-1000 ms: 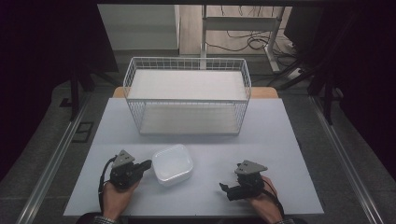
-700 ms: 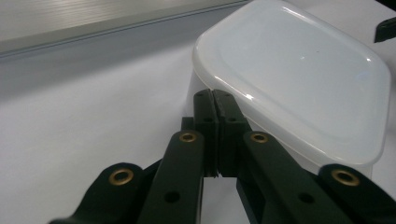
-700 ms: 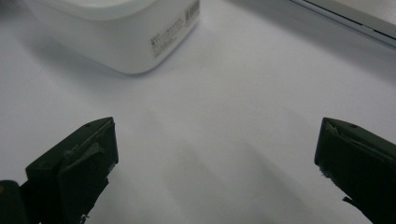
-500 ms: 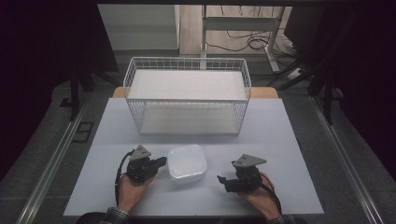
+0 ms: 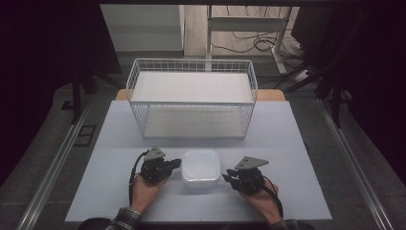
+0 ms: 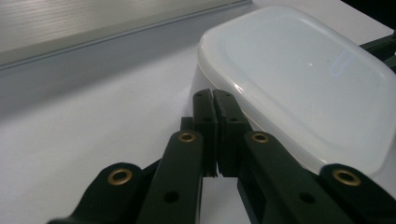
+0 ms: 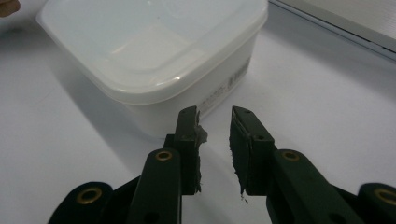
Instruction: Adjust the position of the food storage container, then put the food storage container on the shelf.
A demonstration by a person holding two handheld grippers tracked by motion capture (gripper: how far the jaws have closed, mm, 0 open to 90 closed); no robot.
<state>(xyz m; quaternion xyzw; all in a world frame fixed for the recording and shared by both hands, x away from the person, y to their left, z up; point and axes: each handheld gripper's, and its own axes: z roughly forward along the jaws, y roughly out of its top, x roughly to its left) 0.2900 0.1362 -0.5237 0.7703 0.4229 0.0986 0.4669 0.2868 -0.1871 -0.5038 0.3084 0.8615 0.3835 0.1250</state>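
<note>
Two tools flank one container: the left tool (image 5: 176, 164) has its jaws pressed flat together with nothing between them, and in the left gripper view the tips (image 6: 215, 100) sit right at the near corner of the white plastic container (image 6: 299, 79), at or just short of its wall, below the lid's rim; whether they touch it I cannot tell. The right tool (image 5: 229, 178) has just been closing its jaws and now shows a narrow gap with nothing in it; in the right gripper view the tips (image 7: 215, 116) stop just short of the container's (image 7: 154, 56) lower wall, beside a small printed label.

From the high view the lidded container (image 5: 201, 166) rests on the tabletop (image 5: 287, 134) between the two tools, near the front edge, the left tool pointing at its left side and the right tool at its right front corner. Each tool is held by a hand coming in from the bottom, with plaid sleeves at the wrists. Well behind the container stands a white wire basket (image 5: 191, 103), centred toward the far edge of the tabletop
</note>
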